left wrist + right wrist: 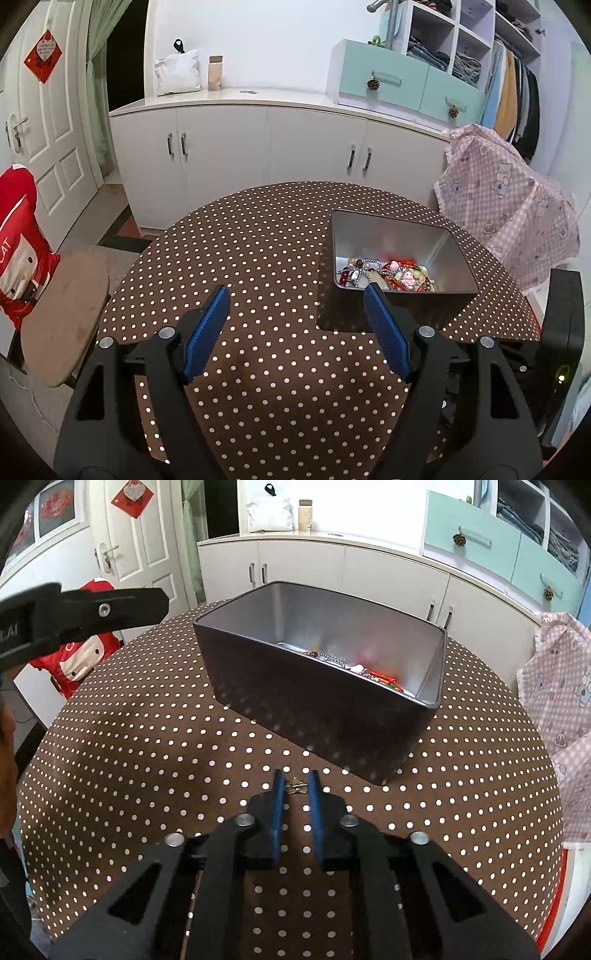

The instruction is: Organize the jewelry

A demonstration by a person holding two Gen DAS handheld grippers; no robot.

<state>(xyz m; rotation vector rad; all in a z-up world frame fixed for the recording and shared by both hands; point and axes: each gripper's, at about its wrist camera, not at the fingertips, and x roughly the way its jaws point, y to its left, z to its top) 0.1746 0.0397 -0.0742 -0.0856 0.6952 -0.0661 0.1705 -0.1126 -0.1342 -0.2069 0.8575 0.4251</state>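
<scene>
The right tool (295, 786) lies nearest in its own view, its blue pads drawn narrow just above the table (147, 738). Between the pad tips a small gold-coloured trinket (295, 787) is seen on the dotted cloth; the pads appear to touch it on both sides, though so small a contact cannot be made out for certain. The piece is too small to be named more closely.

The left tool (295, 299) is held wide, with nothing between its pads, above a bare stretch of the table at the near left. In the right view its black body is seen at the far left, well apart from the trinket.

The tin (332, 709) stands on the table beyond the right tool, a little to the right, open at the top. At its bottom, against the near wall, the jewelry (388, 277) already gathered lies in a tangled heap: beads, a chain, red cord and a small pink charm.

The step in hand is judged to be the picking of a last loose piece from the table, the bulk of the sorting being done. For the next move, the grip would need to be confirmed, since so thin a piece could slip from the pad tips. It would then have to be raised clear of the tin's near wall, carried over the opening and released above the heap.
</scene>
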